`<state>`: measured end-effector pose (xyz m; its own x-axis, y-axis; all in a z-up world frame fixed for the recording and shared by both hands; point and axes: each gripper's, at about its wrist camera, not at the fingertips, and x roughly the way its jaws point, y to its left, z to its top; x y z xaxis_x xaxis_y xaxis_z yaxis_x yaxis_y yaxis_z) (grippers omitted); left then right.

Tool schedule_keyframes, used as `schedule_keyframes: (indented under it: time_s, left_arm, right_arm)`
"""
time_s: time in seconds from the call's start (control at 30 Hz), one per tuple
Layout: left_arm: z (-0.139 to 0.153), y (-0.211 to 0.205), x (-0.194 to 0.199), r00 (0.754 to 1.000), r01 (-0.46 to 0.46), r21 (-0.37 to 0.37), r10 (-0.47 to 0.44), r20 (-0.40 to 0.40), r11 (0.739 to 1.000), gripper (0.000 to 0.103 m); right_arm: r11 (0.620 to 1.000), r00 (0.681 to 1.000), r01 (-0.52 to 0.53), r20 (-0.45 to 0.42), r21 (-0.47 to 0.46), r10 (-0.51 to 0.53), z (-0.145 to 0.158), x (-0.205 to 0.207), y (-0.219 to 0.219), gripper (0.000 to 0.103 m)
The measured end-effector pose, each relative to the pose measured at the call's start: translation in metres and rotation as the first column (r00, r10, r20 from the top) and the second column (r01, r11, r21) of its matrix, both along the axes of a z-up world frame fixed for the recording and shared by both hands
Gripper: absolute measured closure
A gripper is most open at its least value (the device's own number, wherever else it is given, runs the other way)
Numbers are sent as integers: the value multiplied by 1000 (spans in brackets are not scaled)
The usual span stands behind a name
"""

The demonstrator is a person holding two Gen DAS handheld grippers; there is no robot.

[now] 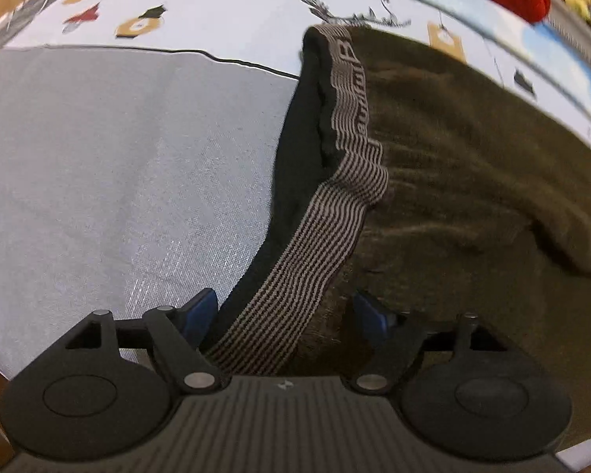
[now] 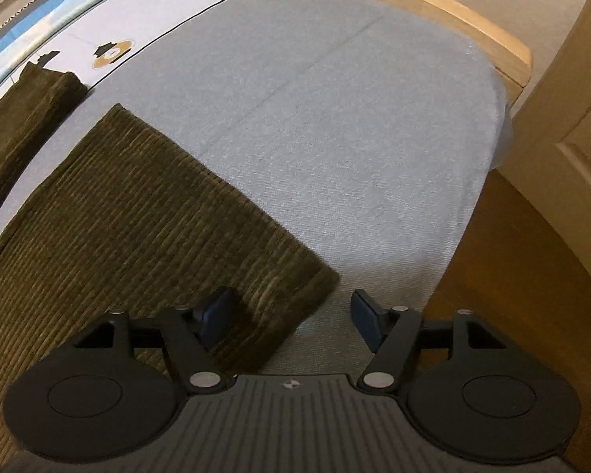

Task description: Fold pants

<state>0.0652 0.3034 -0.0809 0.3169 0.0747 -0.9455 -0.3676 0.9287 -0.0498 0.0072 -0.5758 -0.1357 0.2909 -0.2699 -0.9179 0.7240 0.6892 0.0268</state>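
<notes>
Pants (image 1: 472, 157) lie spread on the bed: dark olive-brown corduroy, the ribs plain to see in your right wrist view, softer and blurred in the left. Waistband (image 1: 335, 213) runs from upper centre of the left wrist frame down to the bottom centre; it is striped elastic in grey and black with lettering woven in, too warped to read, and it is turned out so the black lining (image 1: 295, 165) shows beside it on the left. Fabric right of the band bunches into a few soft folds.

Your left gripper (image 1: 287, 315) points down over the lower end of the waistband, blue pads apart, the band passing between them; neither pad visibly presses on it. Grey bedsheet (image 1: 98, 157) fills the left of that frame, a pale printed quilt (image 1: 236, 8) the top.

In the right wrist view one trouser leg (image 2: 138, 216) lies flat from lower left toward centre, its hem corner at lower centre. The other leg (image 2: 27, 118) lies at the left edge, apart from the first, with a strip of sheet between. Your right gripper (image 2: 291, 315) stands open astride that hem corner: left pad (image 2: 216, 311) over the cloth, right pad (image 2: 368, 315) over bare sheet. Contact with the fabric, you cannot tell
</notes>
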Motion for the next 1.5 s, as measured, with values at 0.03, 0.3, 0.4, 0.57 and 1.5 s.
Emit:
schedule_keyframes:
  time_s: [0.03, 0.3, 0.4, 0.57, 1.5]
  left_arm:
    - [-2, -3, 1, 1000, 11, 11, -11, -6, 1000, 22]
    - [-4, -9, -4, 998, 69, 88, -68, -14, 994, 40]
    - [3, -15, -5, 995, 95, 93, -96, 14, 991, 62]
    - [9, -20, -7, 993, 114, 94, -116, 20, 989, 70]
    - [37, -36, 1, 965, 175, 123, -195, 177, 977, 52]
  right_arm:
    - [1000, 1000, -13, 3, -1, 13, 2, 2, -2, 37]
    - [990, 987, -139, 77, 13, 138, 10, 9, 5, 95]
    - [993, 986, -112, 117, -30, 115, 20, 7, 3, 96]
    - [998, 991, -46, 123, -39, 51, 21, 3, -3, 96]
    - [958, 929, -254, 241, -135, 280, 61, 21, 58, 58]
